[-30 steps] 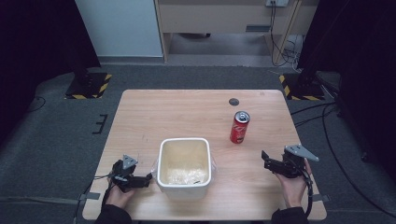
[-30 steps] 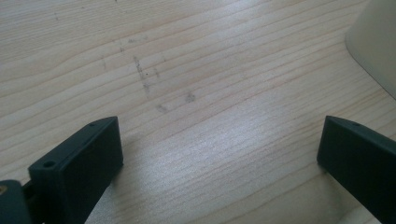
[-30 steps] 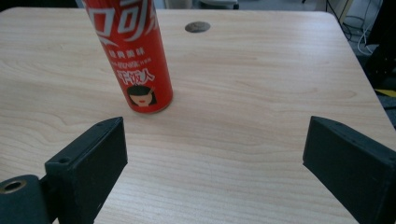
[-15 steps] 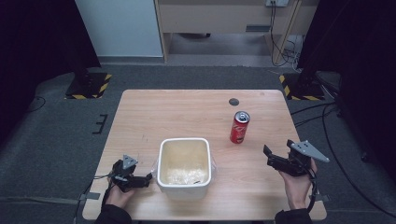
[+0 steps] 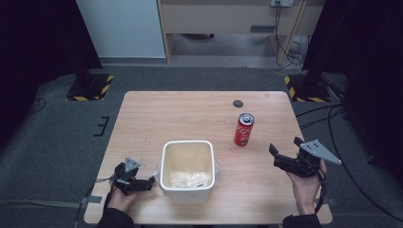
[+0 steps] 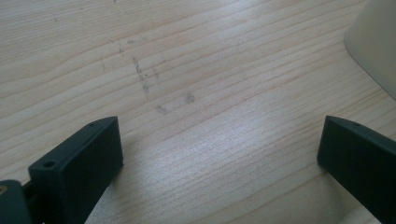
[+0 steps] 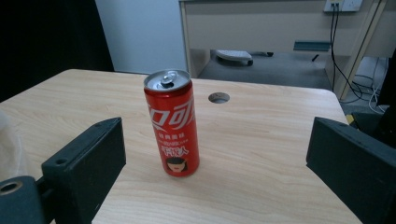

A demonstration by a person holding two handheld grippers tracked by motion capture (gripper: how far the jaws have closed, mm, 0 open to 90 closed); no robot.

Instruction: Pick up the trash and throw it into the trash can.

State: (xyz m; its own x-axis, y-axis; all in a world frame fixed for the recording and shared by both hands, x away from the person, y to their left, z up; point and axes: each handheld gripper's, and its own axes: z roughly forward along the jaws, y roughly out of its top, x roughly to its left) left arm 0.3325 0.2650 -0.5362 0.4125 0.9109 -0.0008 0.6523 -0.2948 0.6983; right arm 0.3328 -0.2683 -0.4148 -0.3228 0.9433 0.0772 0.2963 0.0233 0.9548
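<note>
The right gripper (image 7: pixel 219 158) has its fingers spread, a red can (image 7: pixel 172 122) upright ahead between them; the left gripper (image 6: pixel 219 163) has its fingers spread over bare table (image 6: pixel 196 93), a white tub (image 6: pixel 373 42) beside.

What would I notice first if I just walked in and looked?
The bright red can stands upright on the wooden table, towards its right side, with the open right gripper pointing at it. A white tub sits near the front edge, beside the left gripper.

Each hand grips 1 black tool — left tool (image 5: pixel 148 182), right tool (image 5: pixel 277 157) — with blocky screw-holed jaws, a grey 3-cornered plate, a trailing cable; dark sleeves.
</note>
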